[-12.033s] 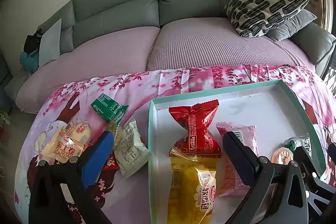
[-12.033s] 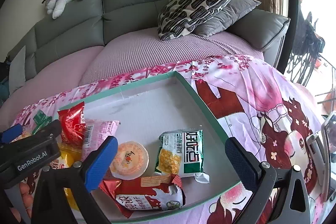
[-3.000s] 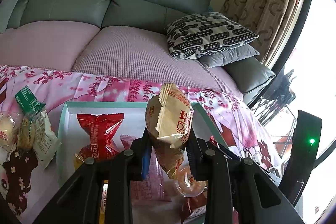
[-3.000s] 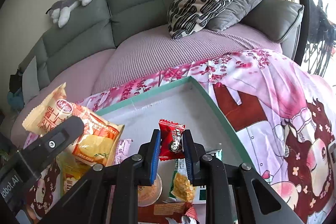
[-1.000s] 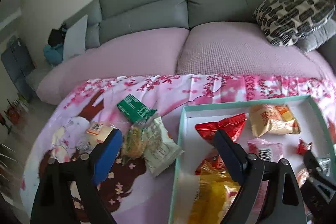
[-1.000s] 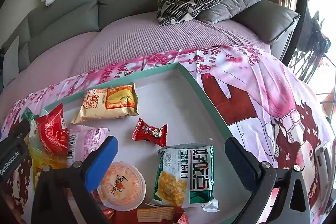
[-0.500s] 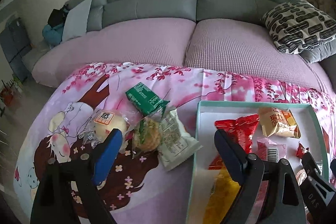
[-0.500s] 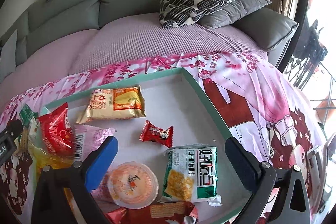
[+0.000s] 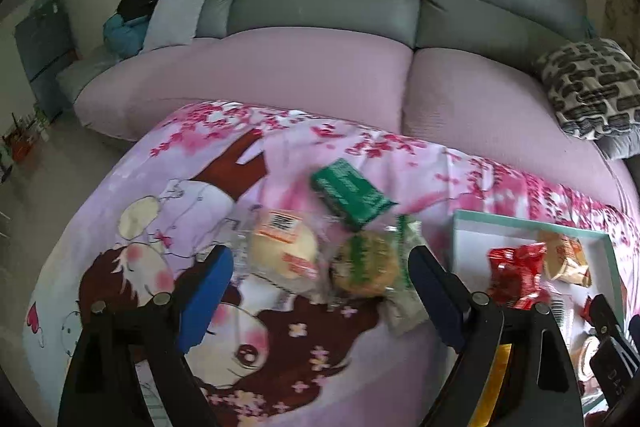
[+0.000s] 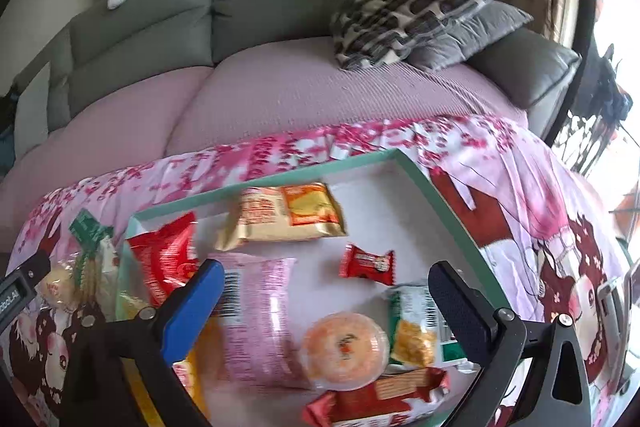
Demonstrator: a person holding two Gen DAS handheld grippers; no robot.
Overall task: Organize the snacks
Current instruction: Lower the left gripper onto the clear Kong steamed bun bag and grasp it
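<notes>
Your wide-open, empty left gripper (image 9: 316, 281) straddles both the pale bun (image 9: 284, 255) and the green-wrapped cake (image 9: 366, 263), so closing risks pinching two.

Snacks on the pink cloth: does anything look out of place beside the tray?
Yes. Several snacks lie outside the teal tray: a green packet, a pale bun, a round green-labelled cake and a whitish packet. They overlap in a loose heap. Nothing looks spilled or torn.
</notes>
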